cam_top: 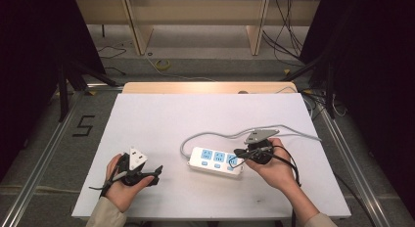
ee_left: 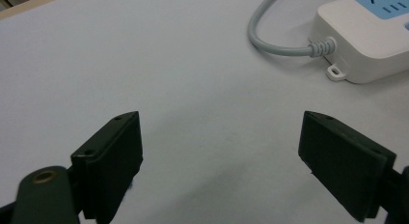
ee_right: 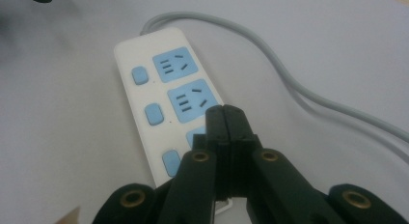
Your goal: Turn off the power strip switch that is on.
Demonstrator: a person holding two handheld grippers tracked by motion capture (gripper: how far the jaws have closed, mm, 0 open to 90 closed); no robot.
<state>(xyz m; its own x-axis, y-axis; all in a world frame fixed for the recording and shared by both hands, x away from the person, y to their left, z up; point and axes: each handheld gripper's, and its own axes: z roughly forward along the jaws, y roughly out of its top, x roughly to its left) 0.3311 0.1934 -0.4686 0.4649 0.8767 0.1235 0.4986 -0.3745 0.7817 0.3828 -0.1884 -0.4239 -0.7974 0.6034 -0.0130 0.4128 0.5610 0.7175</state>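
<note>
Power strip (cam_top: 216,161) lies flat on the white tabletop (cam_top: 147,124), right of centre, its grey cord (cam_top: 215,135) looping off the left end and running back past the right hand toward the right edge. Right gripper (cam_top: 238,157) sits over the strip's right end, jaws pressed together with nothing between them; in the right gripper view the closed tips (ee_right: 225,119) hang just above the nearest blue socket (ee_right: 198,136), next to the nearest blue rocker switch (ee_right: 171,162). Can't tell if the tips actually touch the socket face. Left gripper (cam_top: 155,172) rests on the tabletop well to the left of the strip, jaws wide apart and empty; its own view has only the strip's cord end (ee_left: 333,46) off in the upper right corner. My read: looks like a poke at a switch or socket with closed jaws. Risks: tips look lined up on the socket more than on the switch, so a press could land on the socket and do nothing. Strip is unrestrained, left gripper isn't bracing it, so an off-centre push at one end would likely pivot or slide it. Cord passes close by the right hand, could snag and drag the strip on pull-back.
</note>
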